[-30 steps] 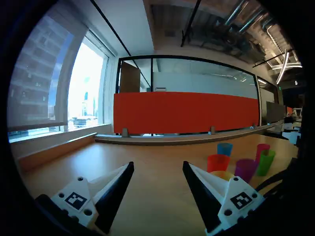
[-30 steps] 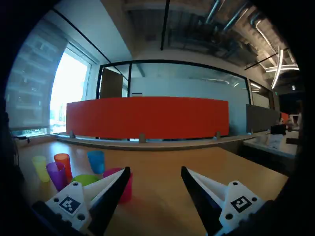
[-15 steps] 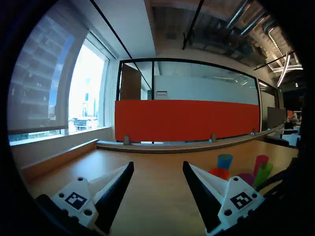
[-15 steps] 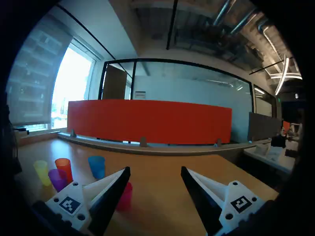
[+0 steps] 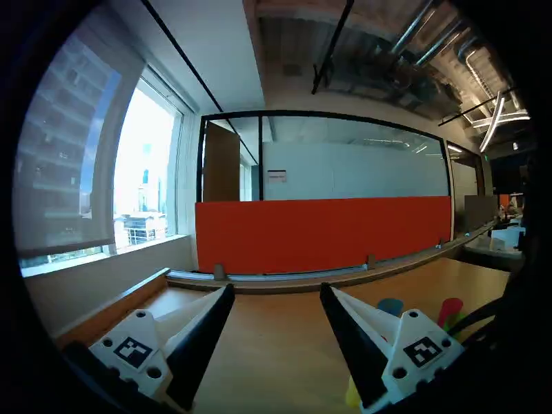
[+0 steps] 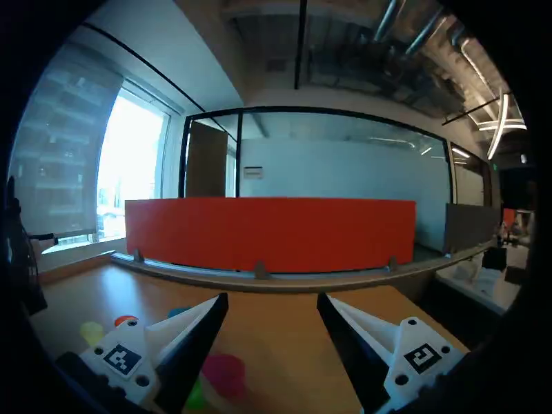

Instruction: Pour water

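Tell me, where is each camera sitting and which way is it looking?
Left gripper view: rides on the left gripper, above the wooden table, facing the orange partition; its own two open fingers show, with coloured cups at lower right.
Right gripper view: rides on the right gripper, also facing the orange partition; its own open fingers show, with the cups at lower left.
Shared: the table, the partition, the cups and the bright window on the left.
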Available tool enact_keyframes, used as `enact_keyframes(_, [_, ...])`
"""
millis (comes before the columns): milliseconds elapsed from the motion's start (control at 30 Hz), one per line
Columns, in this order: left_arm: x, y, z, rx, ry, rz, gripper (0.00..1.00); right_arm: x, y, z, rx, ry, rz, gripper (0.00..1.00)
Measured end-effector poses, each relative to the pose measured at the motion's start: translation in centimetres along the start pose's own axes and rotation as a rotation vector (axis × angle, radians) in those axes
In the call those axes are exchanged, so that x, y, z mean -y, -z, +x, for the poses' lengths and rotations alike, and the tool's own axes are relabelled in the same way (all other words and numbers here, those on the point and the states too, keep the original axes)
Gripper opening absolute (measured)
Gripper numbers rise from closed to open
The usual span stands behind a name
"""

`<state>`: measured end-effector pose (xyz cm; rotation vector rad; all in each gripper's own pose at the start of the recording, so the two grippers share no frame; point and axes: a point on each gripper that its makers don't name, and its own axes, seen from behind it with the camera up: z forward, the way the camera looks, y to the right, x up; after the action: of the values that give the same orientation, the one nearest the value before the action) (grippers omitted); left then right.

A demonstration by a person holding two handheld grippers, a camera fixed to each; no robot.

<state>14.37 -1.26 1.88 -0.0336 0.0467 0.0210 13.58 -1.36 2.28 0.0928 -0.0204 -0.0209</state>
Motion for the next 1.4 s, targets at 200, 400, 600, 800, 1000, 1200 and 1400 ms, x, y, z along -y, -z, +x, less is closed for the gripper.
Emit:
enact_keyframes(200, [-0.2,-0.6,2.9,-0.005,-0.028,-0.014,0.92,0.4,-0.4,4.1,-0.034,0.053,0.007,1.0])
enact_keyframes(400, [-0.7,-1.4,5.5,-0.001,-0.04,-0.041,0.92,0.2,-0.7,7.1,-0.039,0.074,-0.002,1.0])
enact_keyframes(600, [-1.0,-2.1,7.6,-0.008,-0.041,-0.063,0.92,0.5,-0.9,8.6,-0.042,0.083,0.007,1.0])
enact_keyframes(800, [-1.2,-2.8,8.4,-0.004,-0.038,-0.08,0.92,0.5,-1.1,9.1,-0.037,0.091,0.004,1.0])
enact_keyframes(1000, [-1.5,-3.3,8.9,0.004,-0.042,-0.091,0.92,0.5,-1.4,10.0,-0.039,0.099,0.013,1.0])
enact_keyframes(1200, [-2.0,-3.5,9.5,0.013,-0.037,-0.122,0.92,0.8,-1.4,10.3,-0.032,0.114,0.052,1.0])
enact_keyframes(1400, [-2.5,-3.9,10.0,0.027,-0.049,-0.155,0.92,1.2,-1.5,10.6,-0.027,0.149,0.087,1.0])
